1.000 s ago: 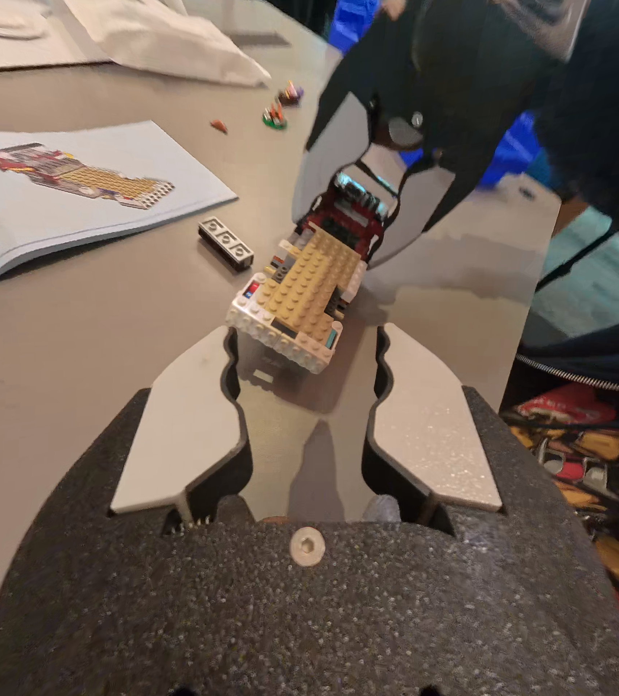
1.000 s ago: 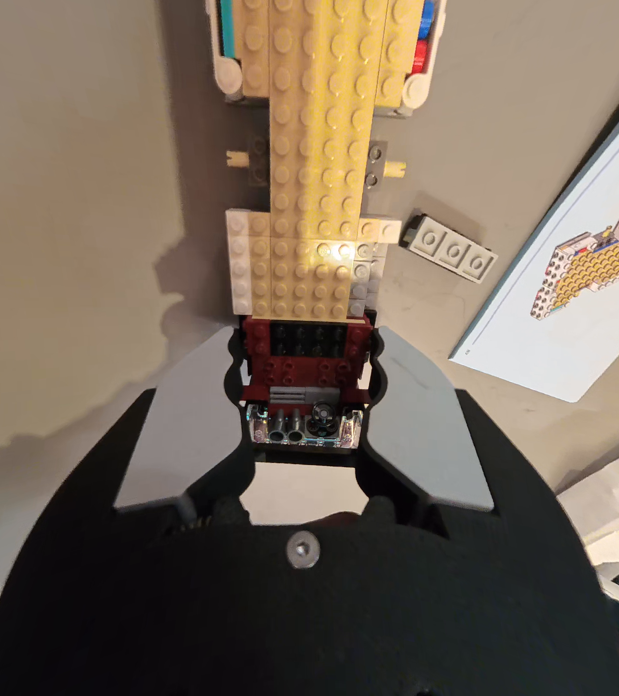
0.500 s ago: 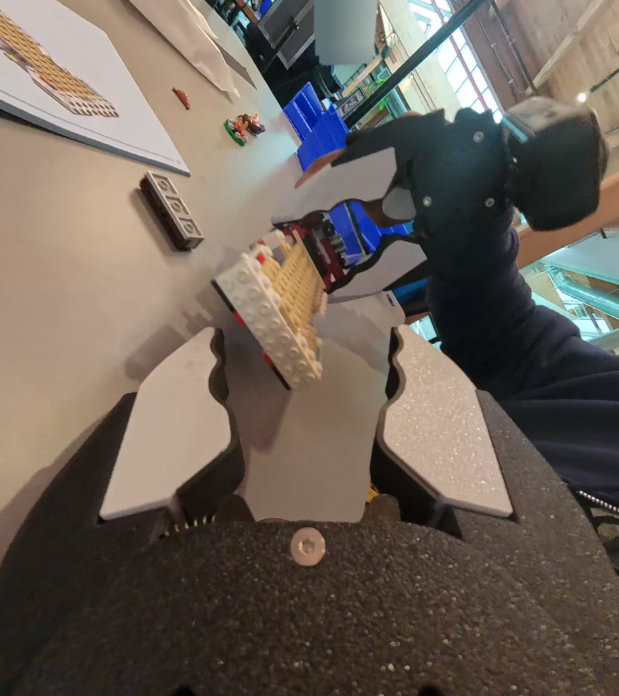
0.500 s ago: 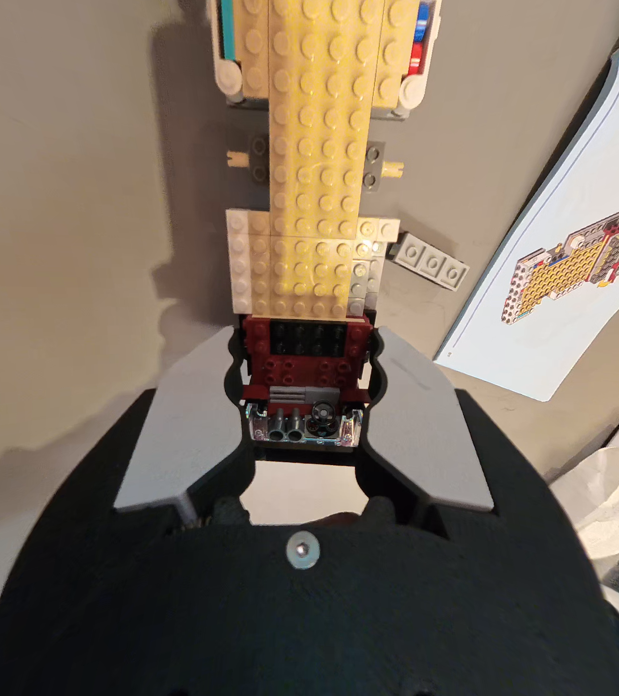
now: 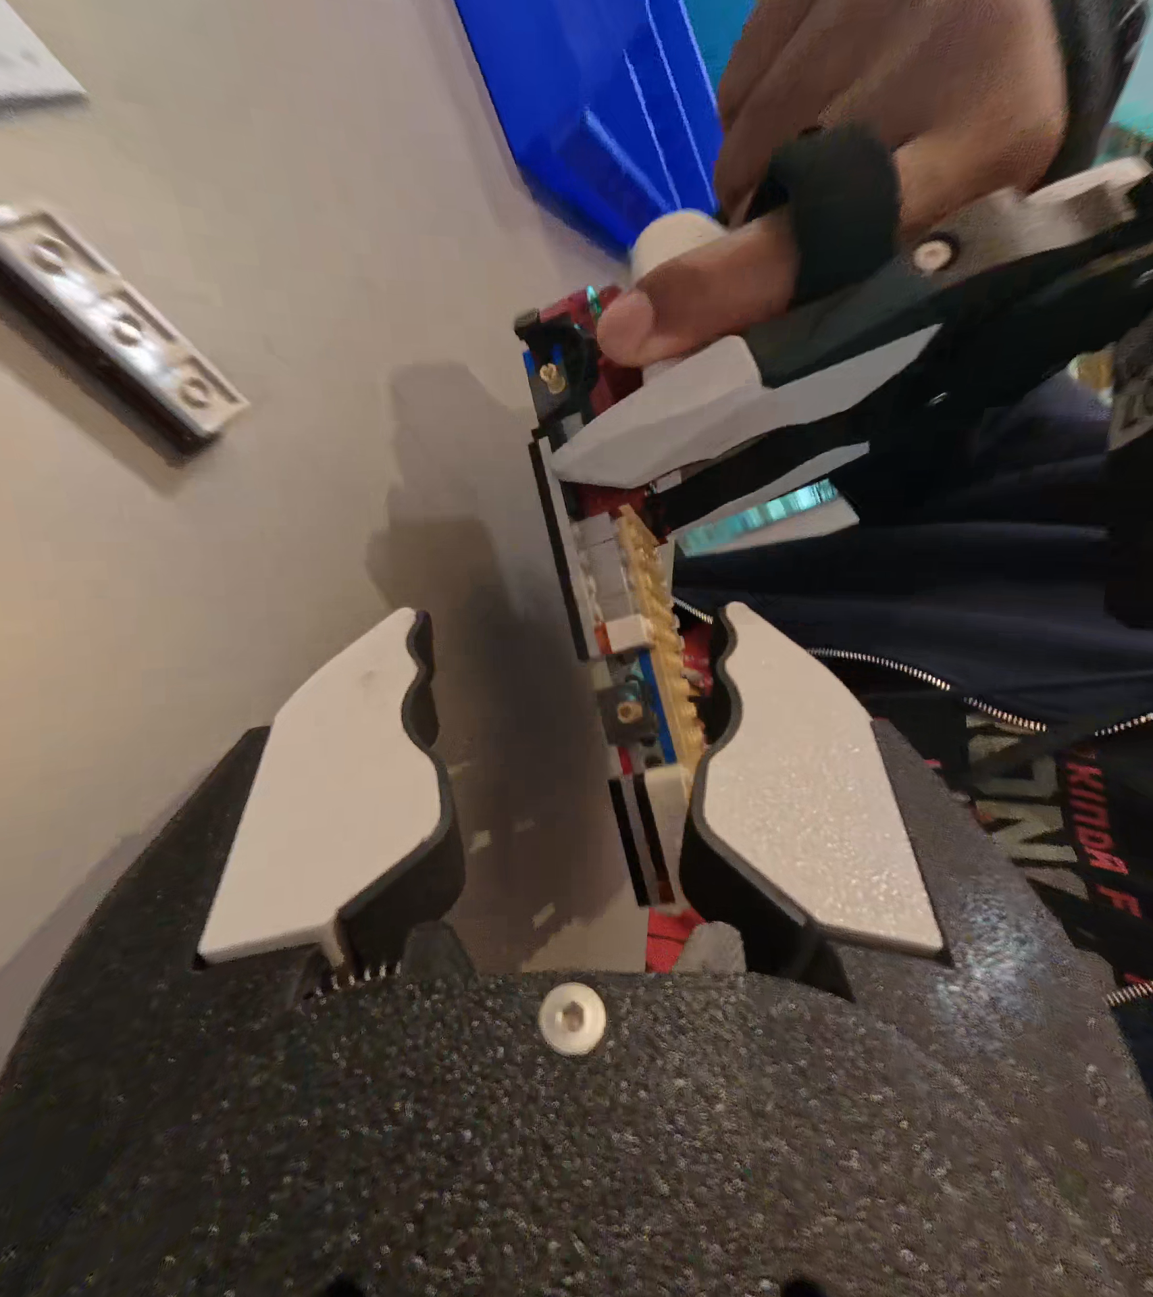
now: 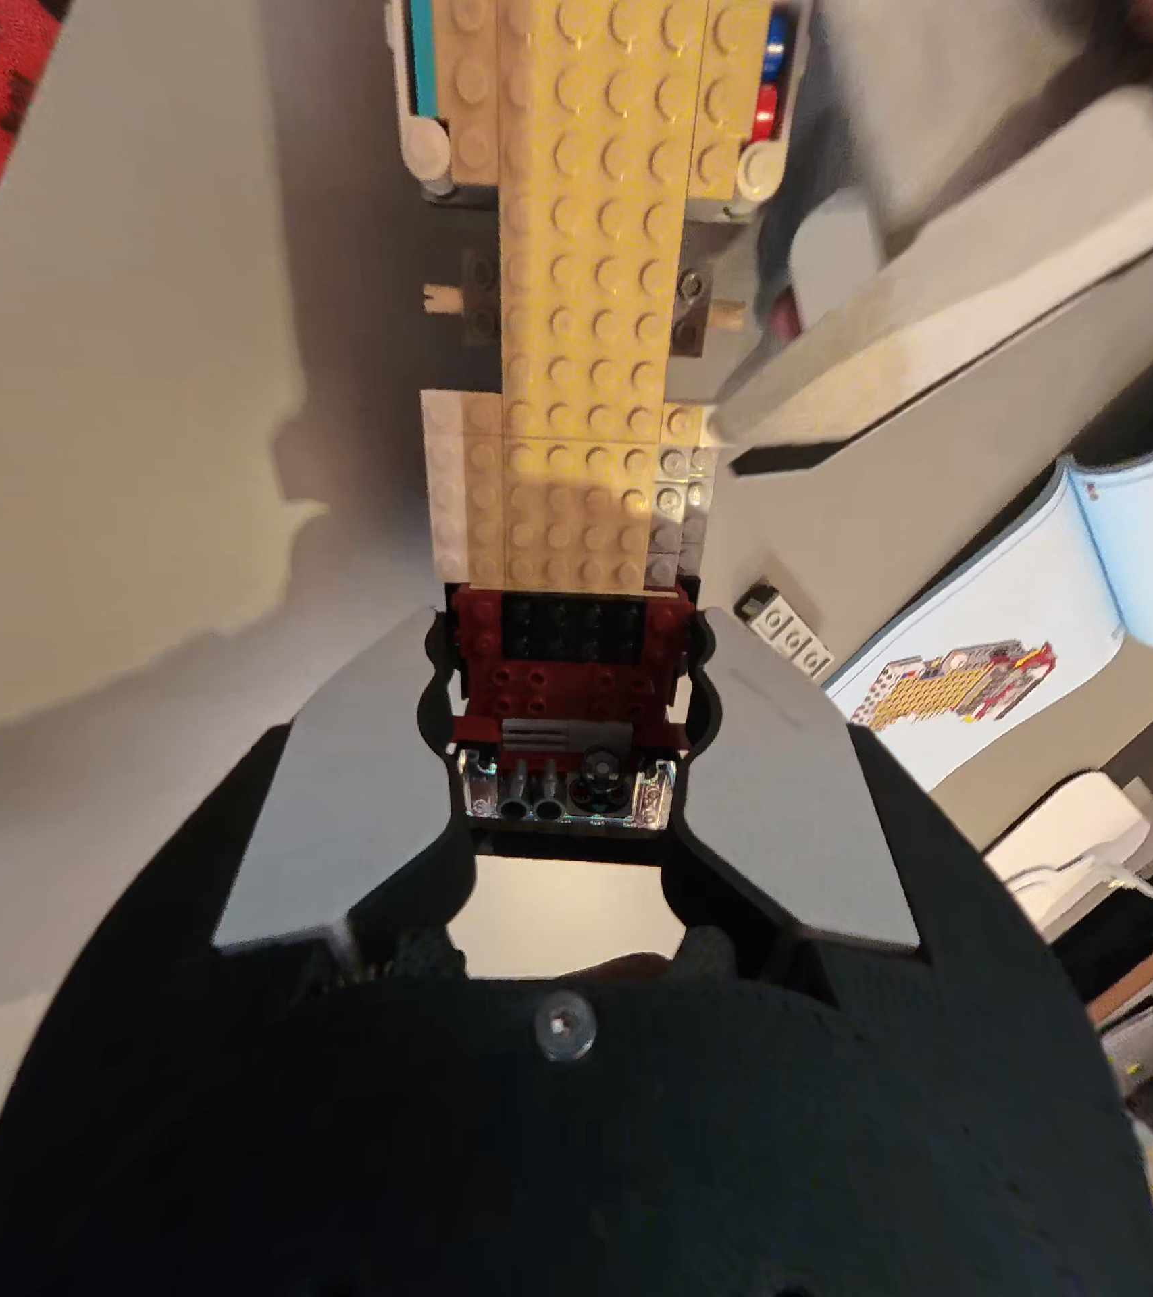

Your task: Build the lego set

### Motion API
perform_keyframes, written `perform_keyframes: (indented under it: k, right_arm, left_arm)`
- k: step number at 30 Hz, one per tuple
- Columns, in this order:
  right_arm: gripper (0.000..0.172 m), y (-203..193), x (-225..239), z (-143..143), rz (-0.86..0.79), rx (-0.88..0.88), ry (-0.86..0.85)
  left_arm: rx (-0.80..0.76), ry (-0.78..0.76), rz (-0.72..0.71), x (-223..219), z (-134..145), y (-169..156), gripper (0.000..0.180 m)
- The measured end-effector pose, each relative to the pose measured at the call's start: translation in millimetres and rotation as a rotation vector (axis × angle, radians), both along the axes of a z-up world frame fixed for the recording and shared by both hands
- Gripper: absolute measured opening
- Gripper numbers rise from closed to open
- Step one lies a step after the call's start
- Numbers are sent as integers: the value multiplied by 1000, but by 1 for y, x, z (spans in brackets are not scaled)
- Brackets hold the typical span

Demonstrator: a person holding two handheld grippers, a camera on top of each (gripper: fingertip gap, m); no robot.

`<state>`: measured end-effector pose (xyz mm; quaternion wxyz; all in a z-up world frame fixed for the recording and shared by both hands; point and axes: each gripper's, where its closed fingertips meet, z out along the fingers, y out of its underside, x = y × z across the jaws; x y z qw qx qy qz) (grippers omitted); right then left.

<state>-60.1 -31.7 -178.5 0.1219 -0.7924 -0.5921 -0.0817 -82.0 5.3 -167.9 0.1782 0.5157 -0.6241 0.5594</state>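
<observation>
A long brick-built truck model point(image 6: 594, 281) has a tan studded deck and a dark red cab. My right gripper point(image 6: 573, 624) is shut on the cab, with both pads pressed on its sides. It holds the model off the grey table point(image 6: 138, 351). In the left wrist view the model point(image 5: 612, 582) shows edge-on, with the right gripper point(image 5: 622, 484) and a hand point(image 5: 840, 105) at its far end. My left gripper point(image 5: 573, 617) is open around the model's rear end. Its right finger point(image 5: 805, 772) lies close against the studded side and its left finger point(image 5: 349, 758) stands well clear.
A loose grey plate point(image 5: 110, 323) lies on the table to the left; it also shows in the right wrist view point(image 6: 791, 642). An open instruction booklet point(image 6: 980, 667) lies beyond it. A blue bin point(image 5: 594, 105) stands at the table's far side. A person's dark jacket point(image 5: 980, 632) is close on the right. Some 5 cm of space lies between my two pairs of fingers. The loose grey plate point(image 5: 110, 323) lies around 9 cm away from my left fingertips.
My left gripper has moved forward, so the model's rear end now sits between its open fingers. My right gripper has kept its hold and tipped the model up on its edge.
</observation>
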Motion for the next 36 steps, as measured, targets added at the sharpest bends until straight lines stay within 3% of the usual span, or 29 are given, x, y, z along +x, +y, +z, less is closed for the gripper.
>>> perform_keyframes:
  k: [6, 12, 24, 36]
  right_arm:
    - [65, 1, -7, 1, 107, -44, -41]
    - [65, 11, -8, 2, 158, -62, -42]
    - [66, 27, 3, 4, 162, 29, -45]
    - [70, 38, 32, 58, -51, 211, 245]
  left_arm:
    - [-10, 66, -159, -10, -10, -33, 71]
    - [-18, 51, -167, -10, -8, -41, 48]
    - [-219, 96, 51, 1, -8, -30, 22]
    - [-359, 149, 191, 12, -5, -11, 22]
